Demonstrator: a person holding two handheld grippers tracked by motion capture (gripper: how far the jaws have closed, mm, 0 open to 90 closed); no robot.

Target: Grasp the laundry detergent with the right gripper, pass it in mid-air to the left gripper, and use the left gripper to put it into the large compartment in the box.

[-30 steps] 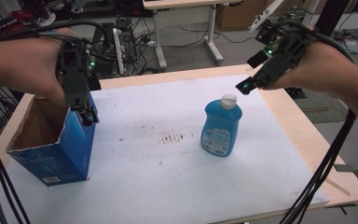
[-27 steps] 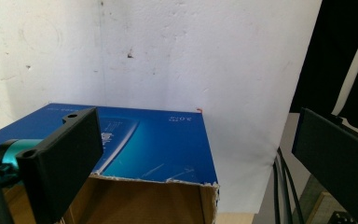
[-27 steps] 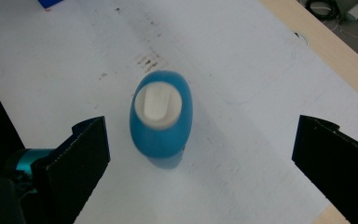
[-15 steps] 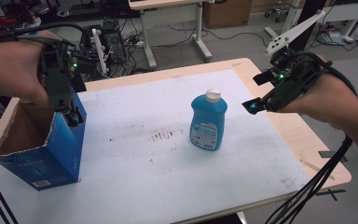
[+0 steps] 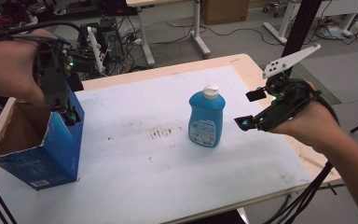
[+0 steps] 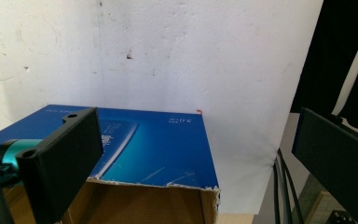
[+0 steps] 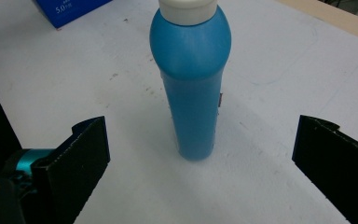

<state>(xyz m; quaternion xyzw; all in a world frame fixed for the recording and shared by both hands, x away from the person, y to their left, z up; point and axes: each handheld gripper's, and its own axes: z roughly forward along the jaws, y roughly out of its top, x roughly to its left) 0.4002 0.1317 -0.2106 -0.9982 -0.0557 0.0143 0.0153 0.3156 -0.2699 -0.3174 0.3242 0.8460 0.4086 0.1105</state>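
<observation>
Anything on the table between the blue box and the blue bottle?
No object: in the high view the white sheet between the blue box and the blue bottle holds only dark smudges.

We are seeing two hand-held grippers, both black. The left gripper (image 5: 70,114) is showing a boxy black body with a small green light glowing at its 12 o'clock end, and black cables are trailing off toward 9 o'clock. The right gripper (image 5: 249,109) is wearing a pale grey three-cornered plate with small holes, sticking out toward 1 o'clock, and a green light is glowing beside it. Its cables are running down toward 6 o'clock. In both gripper views, flat black rectangular jaws are rising beside a teal metal fitting. Our forearms are bare, with no sleeves showing.
</observation>
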